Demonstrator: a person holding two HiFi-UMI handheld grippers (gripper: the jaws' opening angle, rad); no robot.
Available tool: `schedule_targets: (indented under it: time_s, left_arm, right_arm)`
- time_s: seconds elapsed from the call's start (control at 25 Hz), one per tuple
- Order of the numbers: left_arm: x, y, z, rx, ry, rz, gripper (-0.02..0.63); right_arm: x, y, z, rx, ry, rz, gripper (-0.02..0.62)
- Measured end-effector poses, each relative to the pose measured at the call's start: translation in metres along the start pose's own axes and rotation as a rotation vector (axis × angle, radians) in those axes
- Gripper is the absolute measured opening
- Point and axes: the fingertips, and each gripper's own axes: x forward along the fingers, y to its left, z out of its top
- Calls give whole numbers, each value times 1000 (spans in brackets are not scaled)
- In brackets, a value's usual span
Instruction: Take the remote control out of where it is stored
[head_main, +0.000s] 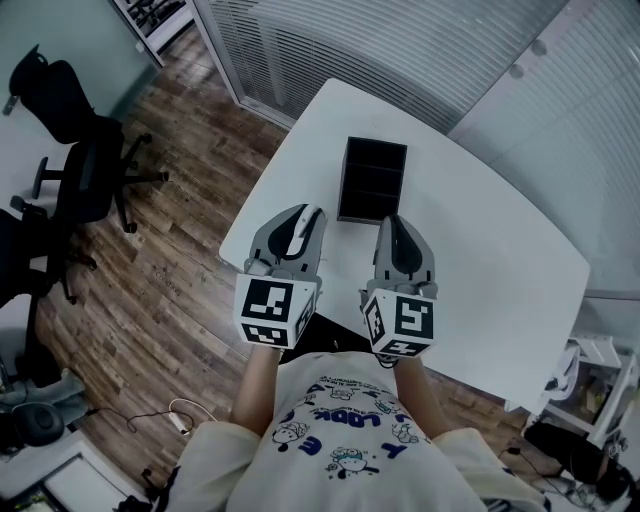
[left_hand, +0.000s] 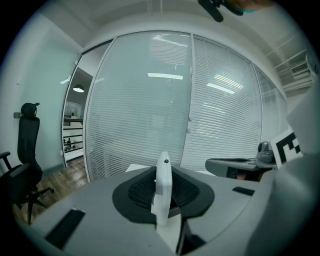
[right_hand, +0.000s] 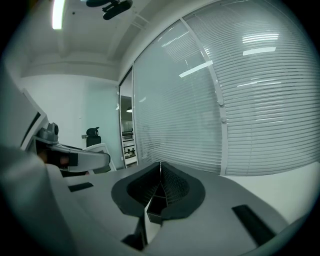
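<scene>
Remote control (left_hand: 163, 190), a slim white smooth plastic bar, stands edge-on and upright between the jaws of the left gripper (head_main: 311, 213), clear of any storage.

Head view: we look steeply down on a white rounded table (head_main: 480, 240). A black rectangular box with open compartments (head_main: 346, 185) sits near its middle. We take this box to be the storage place. Its compartments look dark, and we cannot make out anything in them. Both hand-held grippers hover side by side over the near table edge, just short of the box. We cannot pick out the remote from here.

Left gripper view: the jaws stand slightly apart, clamped on the remote's two flat faces. A small dark dot shows near its top end. Window blinds fill the background.

Right gripper view: the right gripper (head_main: 393, 220) has its jaws together at the tips, with nothing between them. The black box shows low in the gap beneath.

We judge the remote to be light and stiff, but slick. A firm pinch across the flat faces near the middle should stop it sliding or tipping.
</scene>
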Motion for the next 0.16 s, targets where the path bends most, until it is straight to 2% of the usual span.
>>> schedule_targets:
  time_s: [0.16]
  left_arm:
    - [-2,-1,0,1,-3,-13,75]
  right_arm:
    - [-1,4,0,-1,-2,0,32]
